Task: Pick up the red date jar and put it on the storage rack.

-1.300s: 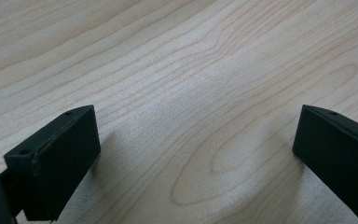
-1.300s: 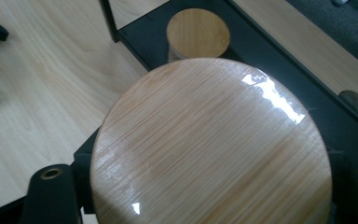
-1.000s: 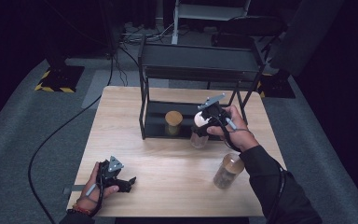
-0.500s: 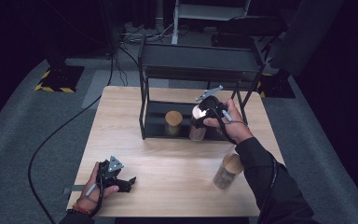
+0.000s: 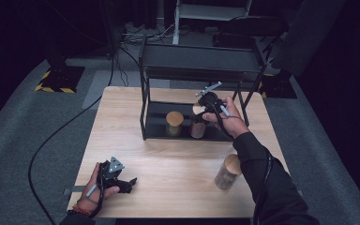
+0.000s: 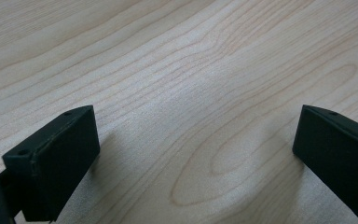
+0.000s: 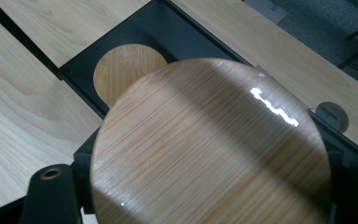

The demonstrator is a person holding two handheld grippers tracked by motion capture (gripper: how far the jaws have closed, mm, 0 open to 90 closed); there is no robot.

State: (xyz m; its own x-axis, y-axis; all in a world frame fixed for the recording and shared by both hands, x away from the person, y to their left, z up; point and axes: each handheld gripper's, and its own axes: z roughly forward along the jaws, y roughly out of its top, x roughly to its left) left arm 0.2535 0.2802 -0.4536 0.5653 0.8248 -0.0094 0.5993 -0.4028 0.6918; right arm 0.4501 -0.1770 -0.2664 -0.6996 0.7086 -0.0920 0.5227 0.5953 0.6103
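Bamboo lid (image 7: 209,144) hiding jar below, right gripper (image 5: 205,110) fingers pinching it, left gripper (image 6: 191,154) fingers spread.

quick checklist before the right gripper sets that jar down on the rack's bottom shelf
1. Grip on the held jar: ok. The right gripper is shut on it, jaws flanking its wooden lid in the right gripper view.
2. Jar over the bottom shelf: ok, it hangs inside the rack.
3. Gap to the shelved jar: ok, the two are apart.
4. Jar base touching the shelf: cannot tell, the base is hidden.
5. Left gripper out of the way: ok, open over bare table.
6. Third jar clear of the right forearm: not ok, it stands close beside the sleeve.
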